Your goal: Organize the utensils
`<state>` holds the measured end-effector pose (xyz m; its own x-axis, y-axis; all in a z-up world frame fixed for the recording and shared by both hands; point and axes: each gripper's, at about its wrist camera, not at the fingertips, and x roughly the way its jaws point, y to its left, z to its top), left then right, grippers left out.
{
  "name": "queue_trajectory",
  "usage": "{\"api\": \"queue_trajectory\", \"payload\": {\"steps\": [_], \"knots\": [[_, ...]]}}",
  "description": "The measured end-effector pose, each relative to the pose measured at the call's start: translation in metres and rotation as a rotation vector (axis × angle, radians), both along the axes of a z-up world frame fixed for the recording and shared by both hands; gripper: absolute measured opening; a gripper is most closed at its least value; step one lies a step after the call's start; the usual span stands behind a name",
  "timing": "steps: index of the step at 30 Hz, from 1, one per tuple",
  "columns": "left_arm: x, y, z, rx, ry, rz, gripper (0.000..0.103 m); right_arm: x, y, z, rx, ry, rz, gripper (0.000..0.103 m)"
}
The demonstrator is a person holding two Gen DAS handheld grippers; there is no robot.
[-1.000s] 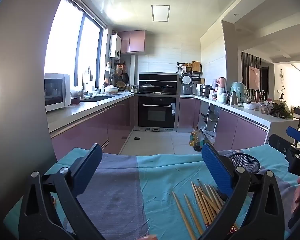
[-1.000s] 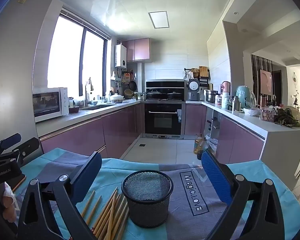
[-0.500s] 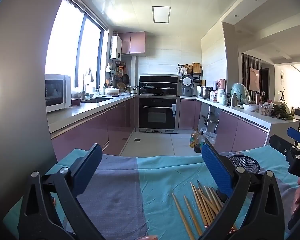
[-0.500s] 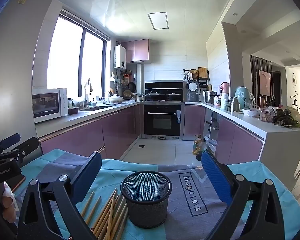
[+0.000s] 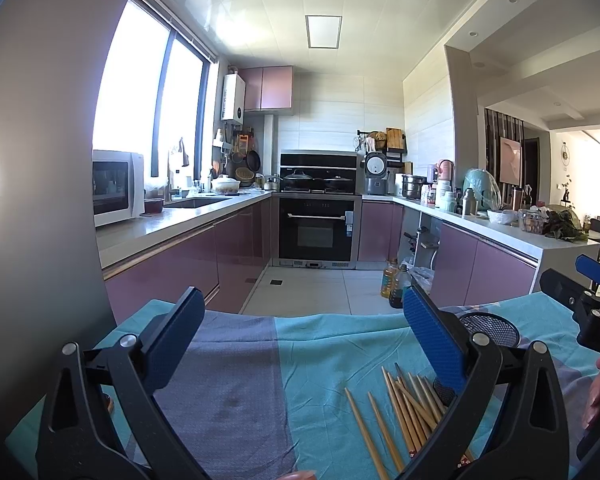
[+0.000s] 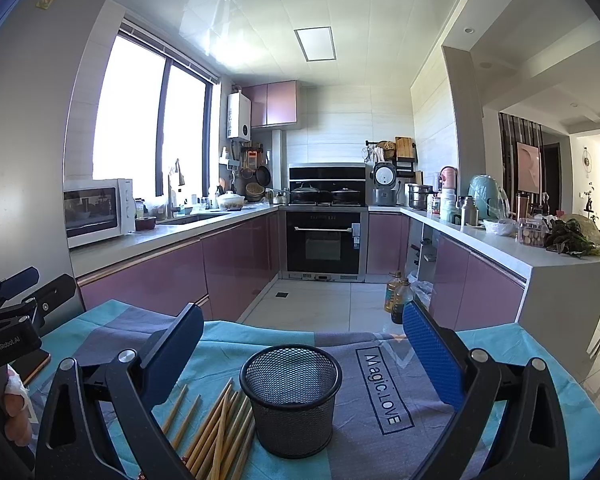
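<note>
Several wooden chopsticks (image 5: 404, 408) lie loose on the teal and grey cloth (image 5: 332, 356), fanned out just left of a black mesh cup (image 6: 291, 396). In the right wrist view the chopsticks (image 6: 216, 428) reach up to the cup's left side. The cup (image 5: 490, 328) stands upright and looks empty. My left gripper (image 5: 300, 340) hovers open above the cloth, with the chopsticks under its right finger. My right gripper (image 6: 300, 354) is open too, the cup centred between its fingers and a little ahead. Each gripper shows at the edge of the other's view.
The cloth-covered table ends at a tiled kitchen floor (image 6: 312, 308). Oil bottles (image 6: 396, 294) stand on the floor by the right-hand counter (image 6: 512, 248). Purple cabinets and an oven (image 6: 324, 240) line the room behind. A phone-like object (image 6: 36, 366) lies at the table's left.
Both views have tilted slightly, the kitchen sitting a little lower in frame now. The chopsticks and cup have not moved, and both grippers stay open.
</note>
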<state>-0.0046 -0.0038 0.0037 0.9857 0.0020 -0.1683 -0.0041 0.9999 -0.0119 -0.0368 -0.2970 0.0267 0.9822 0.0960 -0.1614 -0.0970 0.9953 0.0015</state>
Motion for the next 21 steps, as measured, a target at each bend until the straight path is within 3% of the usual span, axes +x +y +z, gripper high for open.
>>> {"api": "queue_trajectory", "payload": {"steps": [21], "knots": [[0.0008, -0.0011, 0.0011, 0.002, -0.005, 0.004, 0.098, 0.0014, 0.0006, 0.002, 0.003, -0.001, 0.0, 0.097]]}}
